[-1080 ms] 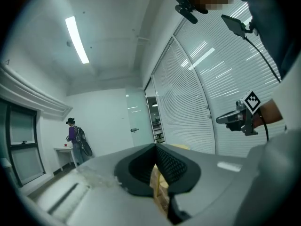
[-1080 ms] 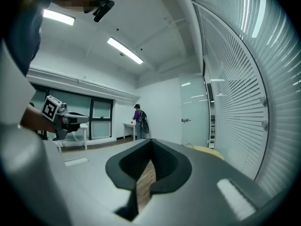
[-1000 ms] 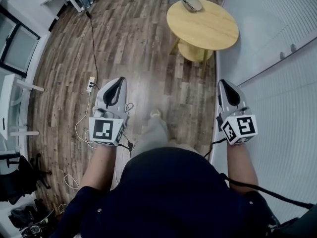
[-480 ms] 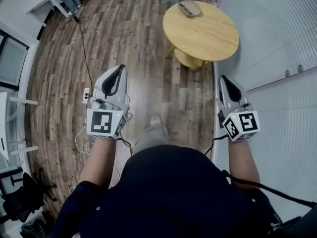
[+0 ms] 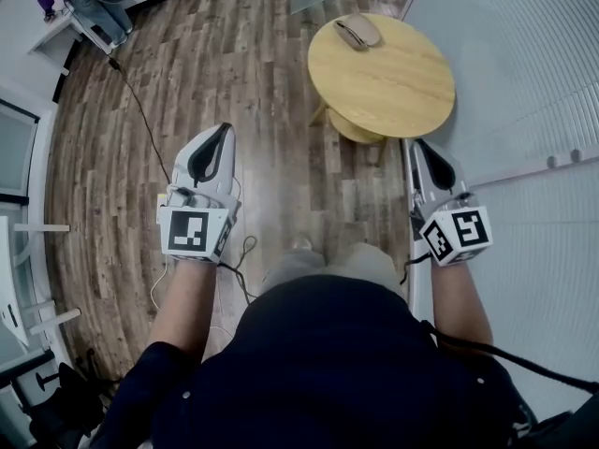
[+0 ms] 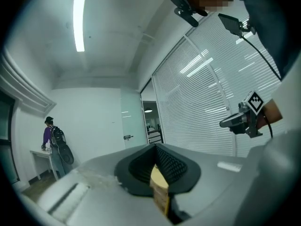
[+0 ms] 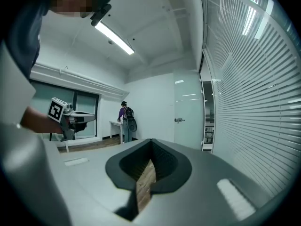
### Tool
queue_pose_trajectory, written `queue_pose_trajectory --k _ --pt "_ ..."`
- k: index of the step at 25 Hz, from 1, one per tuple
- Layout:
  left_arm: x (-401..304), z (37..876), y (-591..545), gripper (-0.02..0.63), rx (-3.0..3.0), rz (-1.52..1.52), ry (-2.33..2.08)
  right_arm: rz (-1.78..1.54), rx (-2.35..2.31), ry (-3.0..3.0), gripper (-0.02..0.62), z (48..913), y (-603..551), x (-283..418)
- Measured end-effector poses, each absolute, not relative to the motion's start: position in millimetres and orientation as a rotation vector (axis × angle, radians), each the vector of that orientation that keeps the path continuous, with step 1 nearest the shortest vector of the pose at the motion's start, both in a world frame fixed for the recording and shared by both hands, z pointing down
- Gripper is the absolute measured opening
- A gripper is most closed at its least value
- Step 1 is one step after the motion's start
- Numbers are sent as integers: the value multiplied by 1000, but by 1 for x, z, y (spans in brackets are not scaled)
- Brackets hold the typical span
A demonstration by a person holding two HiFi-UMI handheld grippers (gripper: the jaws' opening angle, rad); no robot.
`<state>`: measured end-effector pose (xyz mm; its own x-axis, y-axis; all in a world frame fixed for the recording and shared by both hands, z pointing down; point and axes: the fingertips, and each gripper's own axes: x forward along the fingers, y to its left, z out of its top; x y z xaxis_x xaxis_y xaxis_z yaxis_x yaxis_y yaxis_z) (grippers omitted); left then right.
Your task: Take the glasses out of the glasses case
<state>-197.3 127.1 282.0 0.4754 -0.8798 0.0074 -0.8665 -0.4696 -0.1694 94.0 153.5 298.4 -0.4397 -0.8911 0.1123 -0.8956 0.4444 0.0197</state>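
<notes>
A grey glasses case [image 5: 357,32] lies shut at the far edge of a round wooden table [image 5: 393,73] in the head view. Both grippers are held out level over the wooden floor, short of the table. My left gripper [image 5: 222,131] is shut with nothing in it, well to the left of the table. My right gripper [image 5: 418,145] is also shut and empty, just below the table's near edge. The left gripper view shows the left gripper [image 6: 155,147] with its tips together, as does the right gripper view for the right gripper [image 7: 151,140]. No glasses are visible.
A wall of white blinds [image 5: 524,82] runs close along the right. A black cable [image 5: 140,120] trails over the floor at left, near white desks [image 5: 19,251]. A person with a backpack [image 7: 126,114] stands at a far desk. The table has a lower shelf [image 5: 360,124].
Both grippers have travelled forward over the floor with the person's walk, and the round table with the case now sits nearer to them. Both stay shut.
</notes>
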Motion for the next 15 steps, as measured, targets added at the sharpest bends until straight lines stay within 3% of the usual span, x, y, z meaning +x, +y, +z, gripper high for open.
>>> queue_pose_trajectory --k 15 --pt "-209 294 43 6 -2555 -151 1589 43 1521 -2631 9 315 52 72"
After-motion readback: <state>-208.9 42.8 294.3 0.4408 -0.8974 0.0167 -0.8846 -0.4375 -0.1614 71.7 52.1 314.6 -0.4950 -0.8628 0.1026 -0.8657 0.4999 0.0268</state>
